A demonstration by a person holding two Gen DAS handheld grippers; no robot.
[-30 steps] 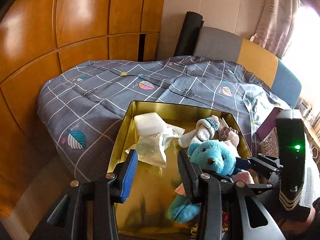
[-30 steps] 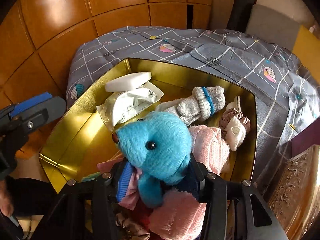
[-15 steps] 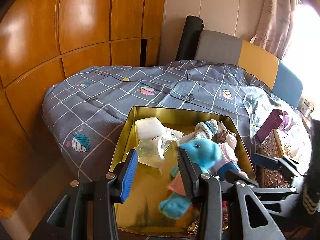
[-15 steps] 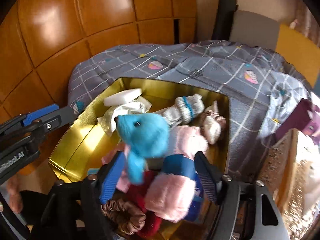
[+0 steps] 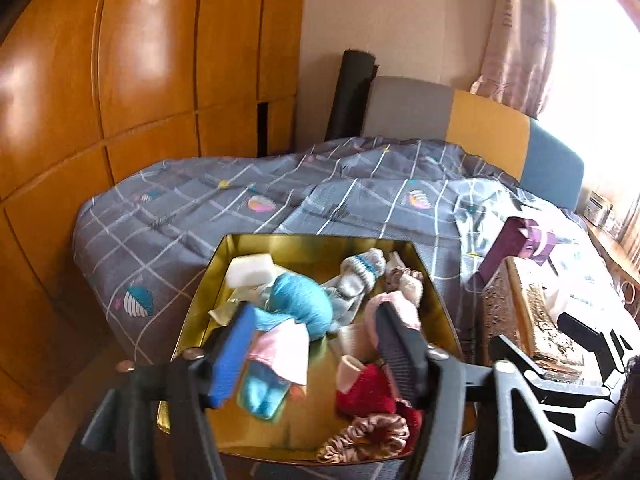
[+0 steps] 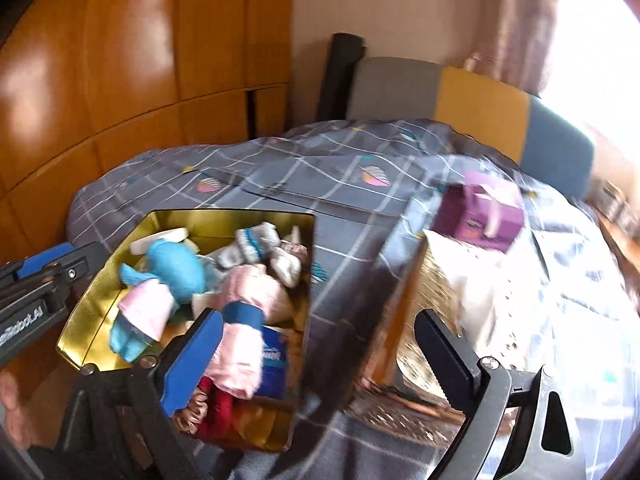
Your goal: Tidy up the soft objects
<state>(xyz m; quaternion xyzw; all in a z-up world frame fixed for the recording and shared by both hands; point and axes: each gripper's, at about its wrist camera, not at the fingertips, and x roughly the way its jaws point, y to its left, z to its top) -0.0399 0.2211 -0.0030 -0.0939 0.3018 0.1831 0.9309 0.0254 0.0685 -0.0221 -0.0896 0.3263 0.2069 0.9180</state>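
Blue teddy (image 5: pixel 300 304) lay in gold tin (image 5: pixel 320 242) with the other softs; sorting looked near done. Left tool (image 5: pixel 316 352) and right tool (image 6: pixel 320 356) both opening, gripping nothing

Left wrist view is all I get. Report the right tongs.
Observer: The right tongs are opening and empty, aimed at the right wall of the tin.
Operator: Name what the pink sock hides.
Observer: A blue pack lies in the tin, partly covered by the pink sock.
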